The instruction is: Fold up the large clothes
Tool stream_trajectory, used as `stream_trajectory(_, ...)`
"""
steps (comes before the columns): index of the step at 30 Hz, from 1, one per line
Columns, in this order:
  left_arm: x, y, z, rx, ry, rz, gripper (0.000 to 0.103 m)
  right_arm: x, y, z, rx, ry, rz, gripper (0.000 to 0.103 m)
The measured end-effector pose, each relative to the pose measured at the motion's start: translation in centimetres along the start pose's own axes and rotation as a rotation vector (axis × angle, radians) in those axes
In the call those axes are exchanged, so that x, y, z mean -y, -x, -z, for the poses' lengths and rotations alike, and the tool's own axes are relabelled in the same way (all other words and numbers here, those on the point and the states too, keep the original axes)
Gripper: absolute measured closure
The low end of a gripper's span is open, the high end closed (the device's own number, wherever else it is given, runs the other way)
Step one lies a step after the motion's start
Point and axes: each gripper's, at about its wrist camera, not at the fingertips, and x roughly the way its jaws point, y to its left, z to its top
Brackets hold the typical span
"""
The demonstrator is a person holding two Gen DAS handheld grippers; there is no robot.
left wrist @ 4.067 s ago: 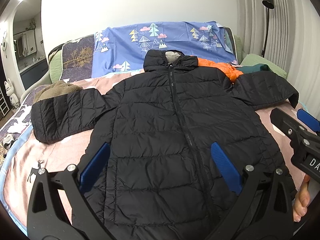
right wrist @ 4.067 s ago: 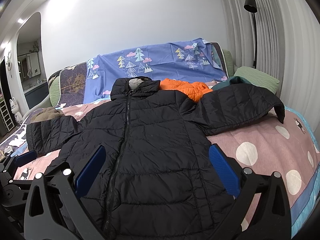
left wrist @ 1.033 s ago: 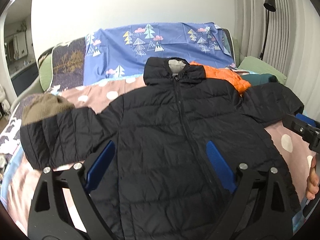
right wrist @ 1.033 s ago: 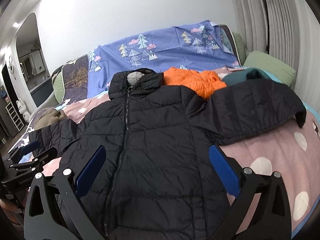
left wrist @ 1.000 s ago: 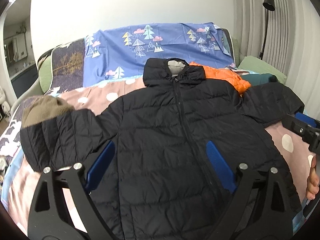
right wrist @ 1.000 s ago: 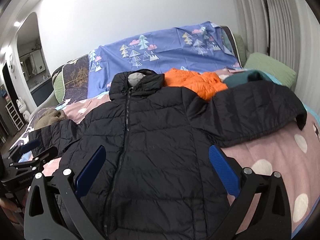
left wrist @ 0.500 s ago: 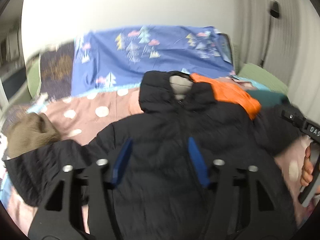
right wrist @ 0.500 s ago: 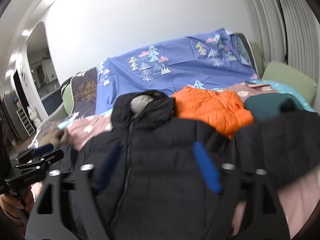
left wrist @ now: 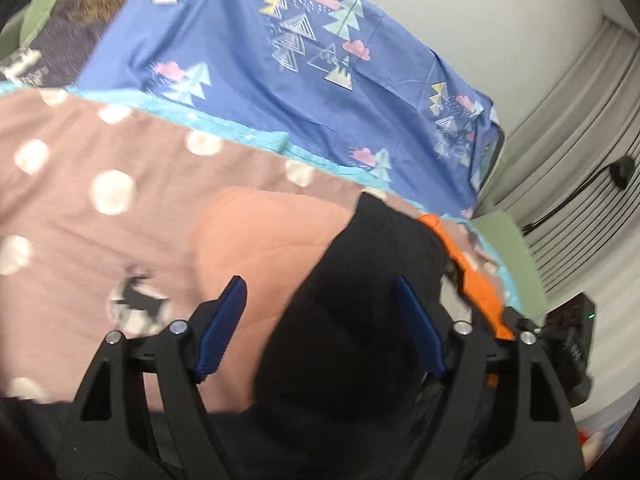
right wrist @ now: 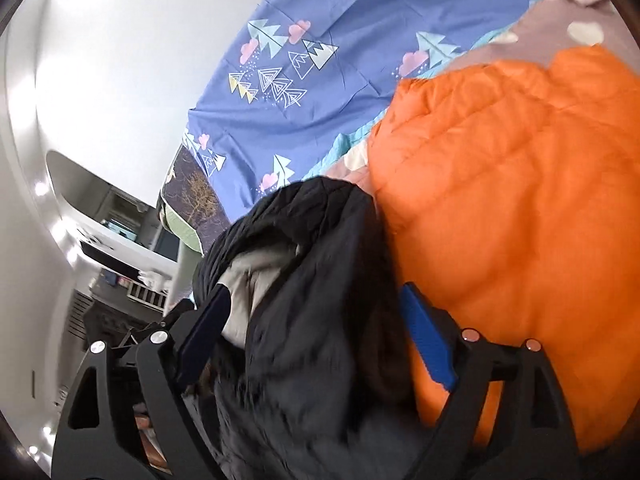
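**Black puffer jacket between two sets of opening jaws**

Black quilted fabric fills the lower middle of both wrist views: the puffer jacket lies on the pink dotted bedspread, its collar end toward the blue tree-print sheet draped behind the bed. In the left view the left gripper has its blue pads apart and opening, the jacket's dark bulk between them; no pad visibly presses on it. In the right view the right gripper is likewise spread and opening, straddling the jacket's collar with its grey lining. An orange jacket lies touching the black jacket's right side. Both views are tilted and blurred, so finer contact cannot be told.
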Motion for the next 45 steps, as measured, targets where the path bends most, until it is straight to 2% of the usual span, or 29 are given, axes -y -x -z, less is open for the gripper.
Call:
stream_trajectory(1,0.7,-0.3,0.0,0.000,-0.027,0.028,0.048,-0.6,-0.1,-0.2,0.014,0.023,-0.011,0.026)
stream_trajectory(2,1.6,-0.3,0.1,-0.001,-0.069,0.048,0.065,-1.9,0.0,-0.4,0.024,0.075,-0.030,0.049)
stream_trajectory(3,3.0,0.1,0.3,0.012,-0.129,0.067,0.072,-2.9,0.5,-0.4,0.032,0.120,-0.045,0.058)
stream_trajectory(5,4.5,1.8,1.0,0.044,-0.213,0.120,0.074,-5.1,2.0,0.1,0.042,0.207,-0.131,0.071)
stream_trajectory(7,5.6,4.7,2.2,0.076,-0.278,0.177,0.075,-7.2,4.5,1.3,0.038,0.292,-0.196,0.076)
stream_trajectory(10,5.7,9.8,4.8,0.142,-0.355,0.205,0.074,-9.4,9.3,4.5,0.041,0.452,-0.218,0.076)
stream_trajectory(13,3.5,15.4,9.0,0.203,-0.408,0.217,0.063,-10.1,13.4,9.5,-0.006,0.633,-0.187,0.072)
stream_trajectory(14,2.7,16.7,10.4,0.205,-0.415,0.218,0.053,-9.8,14.7,11.7,-0.036,0.695,-0.151,0.057)
stream_trajectory(15,1.8,17.7,11.7,0.205,-0.424,0.203,0.047,-9.6,15.7,13.2,-0.047,0.731,-0.114,0.047)
stream_trajectory(16,0.9,18.8,13.4,0.199,-0.436,0.171,0.046,-9.0,16.9,15.0,-0.048,0.762,-0.076,0.036)
stream_trajectory(18,-0.9,20.3,15.9,0.172,-0.429,0.134,0.046,-7.8,18.5,17.5,-0.058,0.765,-0.033,0.036)
stream_trajectory(20,-1.8,21.0,17.2,0.161,-0.421,0.090,0.046,-7.0,19.0,18.3,-0.042,0.711,-0.026,0.036)
stream_trajectory(23,-1.9,19.2,17.5,0.092,-0.422,0.073,0.084,-7.3,16.9,17.9,-0.019,0.614,0.017,0.038)
stream_trajectory(24,-1.6,18.2,17.5,0.064,-0.410,0.076,0.085,-7.5,15.6,17.6,-0.026,0.577,0.020,0.041)
stream_trajectory(25,-0.9,16.7,17.7,0.031,-0.410,0.076,0.085,-7.8,14.0,17.7,-0.048,0.550,0.032,0.049)
stream_trajectory(26,-0.4,15.7,18.2,0.008,-0.422,0.069,0.085,-8.0,13.8,18.9,-0.062,0.540,0.048,0.055)
stream_trajectory(29,1.5,10.7,20.2,-0.088,-0.508,-0.030,0.084,-7.7,8.5,20.5,-0.138,0.533,0.176,0.058)
stream_trajectory(32,1.0,5.9,22.0,-0.180,-0.538,-0.157,0.082,-5.8,4.6,22.1,-0.207,0.523,0.321,0.058)
stream_trajectory(34,0.7,6.2,22.3,-0.179,-0.519,-0.155,0.082,-5.5,4.3,22.3,-0.211,0.520,0.338,0.057)
stream_trajectory(35,0.7,7.1,22.4,-0.165,-0.512,-0.146,0.079,-6.0,4.9,22.2,-0.204,0.531,0.334,0.057)
stream_trajectory(37,0.6,10.2,22.4,-0.115,-0.501,-0.135,0.059,-7.2,6.5,22.3,-0.170,0.573,0.331,0.054)
stream_trajectory(38,0.5,11.8,22.5,-0.084,-0.496,-0.134,0.046,-7.9,7.3,22.3,-0.144,0.602,0.337,0.051)
stream_trajectory(39,0.1,14.2,22.7,-0.044,-0.487,-0.135,0.039,-8.8,8.1,22.5,-0.118,0.639,0.349,0.049)
stream_trajectory(42,-2.3,19.4,23.6,0.008,-0.418,-0.141,0.035,-11.0,9.0,23.6,-0.087,0.710,0.360,0.043)
stream_trajectory(45,-6.0,23.4,25.0,0.045,-0.310,-0.203,0.033,-12.5,8.0,24.9,-0.081,0.722,0.373,0.042)
